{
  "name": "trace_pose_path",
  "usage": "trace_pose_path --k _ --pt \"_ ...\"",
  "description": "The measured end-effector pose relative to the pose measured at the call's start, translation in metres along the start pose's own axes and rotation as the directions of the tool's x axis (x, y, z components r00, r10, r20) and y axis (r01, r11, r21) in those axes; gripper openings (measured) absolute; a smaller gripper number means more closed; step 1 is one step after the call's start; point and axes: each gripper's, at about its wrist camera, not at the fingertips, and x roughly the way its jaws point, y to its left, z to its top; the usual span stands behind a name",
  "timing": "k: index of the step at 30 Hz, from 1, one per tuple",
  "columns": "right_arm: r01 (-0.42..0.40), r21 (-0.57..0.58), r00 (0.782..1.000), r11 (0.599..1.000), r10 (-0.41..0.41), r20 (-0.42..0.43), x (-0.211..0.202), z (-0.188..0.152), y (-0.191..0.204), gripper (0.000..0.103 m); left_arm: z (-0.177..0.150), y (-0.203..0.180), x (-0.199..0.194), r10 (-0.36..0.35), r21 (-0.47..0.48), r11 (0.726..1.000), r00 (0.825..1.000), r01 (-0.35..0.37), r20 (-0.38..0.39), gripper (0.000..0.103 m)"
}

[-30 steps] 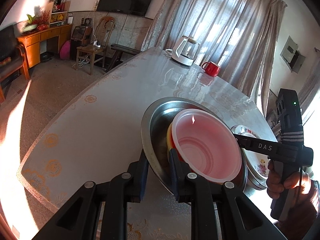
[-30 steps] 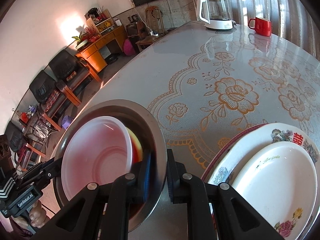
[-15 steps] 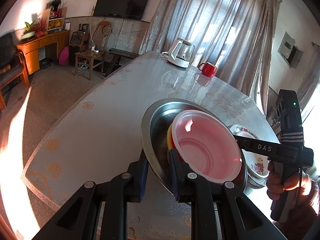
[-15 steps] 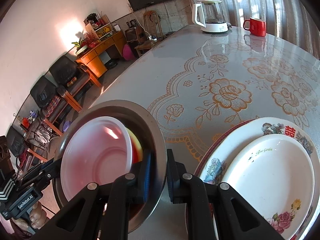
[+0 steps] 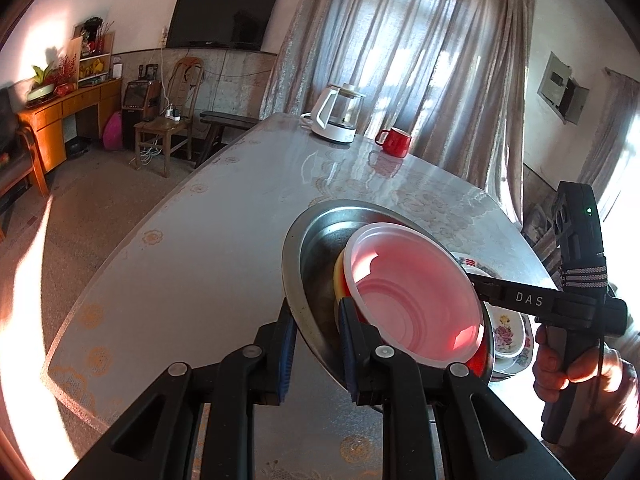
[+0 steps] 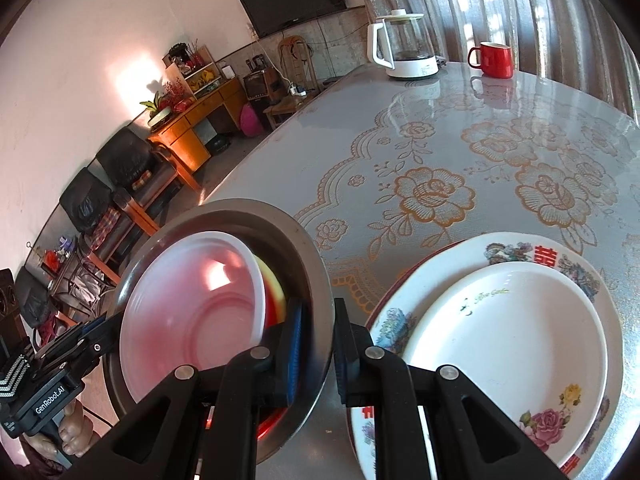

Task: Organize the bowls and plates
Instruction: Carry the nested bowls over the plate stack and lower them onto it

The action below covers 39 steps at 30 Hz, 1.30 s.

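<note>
table [image 6: 460, 152] in floral cloth — television [image 5: 222, 18], curtains [image 5: 420, 52] behind.

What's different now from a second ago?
Both claws, left and right, still pinch opposite rims of the steel basin and have carried it slightly up and toward the plates. The nested bowls stay inside; the grips are unchanged.

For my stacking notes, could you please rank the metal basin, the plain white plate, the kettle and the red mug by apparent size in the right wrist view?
1. Metal basin
2. Plain white plate
3. Kettle
4. Red mug

Basin and plate look close in size; the kettle and mug are farther away, so their rank is unsure.
</note>
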Motion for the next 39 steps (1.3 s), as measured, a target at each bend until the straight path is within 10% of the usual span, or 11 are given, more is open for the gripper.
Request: trace_pose_path --k 21,39 --pt "0.141 0.182 0.978 0.973 -0.165 0.124 -0.085 -0.015 -0.079 0.014 0.034 -0.106 0.041 -0.178 0.185 0.966 0.983 0.183 -0.042 0.02" --pt "0.248 0.318 0.961 0.915 -0.274 0.039 -0.095 -0.05 -0.137 0.014 0.013 -0.143 0.097 -0.206 0.221 0.943 0.958 0.248 -0.197 0.02"
